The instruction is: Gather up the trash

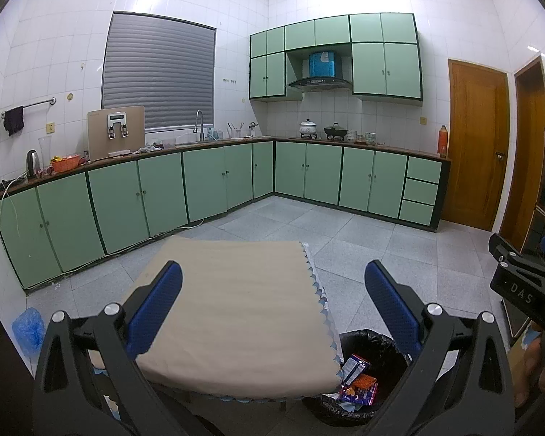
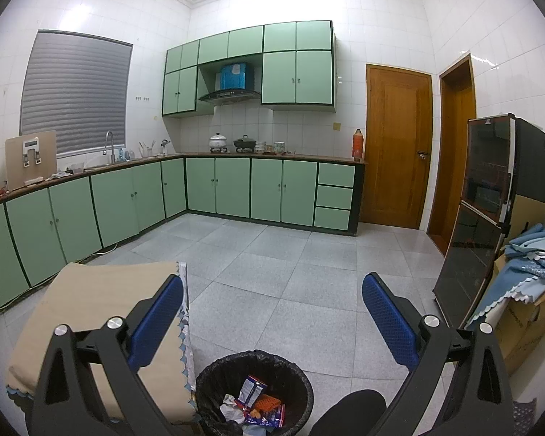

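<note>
A black-lined trash bin [image 2: 214, 374] stands on the floor by the table's right front corner; it also shows in the left wrist view [image 1: 381, 345]. Inside lie snack wrappers [image 2: 258, 399], a crumpled white paper [image 2: 230, 405] and an orange piece [image 1: 365, 381]. My left gripper [image 1: 272, 279] is open and empty above the beige tablecloth [image 1: 236, 309]. My right gripper [image 2: 272, 294] is open and empty above the bin and floor; its body shows at the right edge of the left wrist view [image 1: 523, 283].
The table [image 2: 91, 298] carries only its cloth. Green kitchen cabinets [image 1: 163, 189] line the left and far walls. A dark fridge [image 2: 490, 210] and a box with blue cloths [image 2: 527, 269] stand at right. A blue bag [image 1: 29, 330] lies on the floor at left.
</note>
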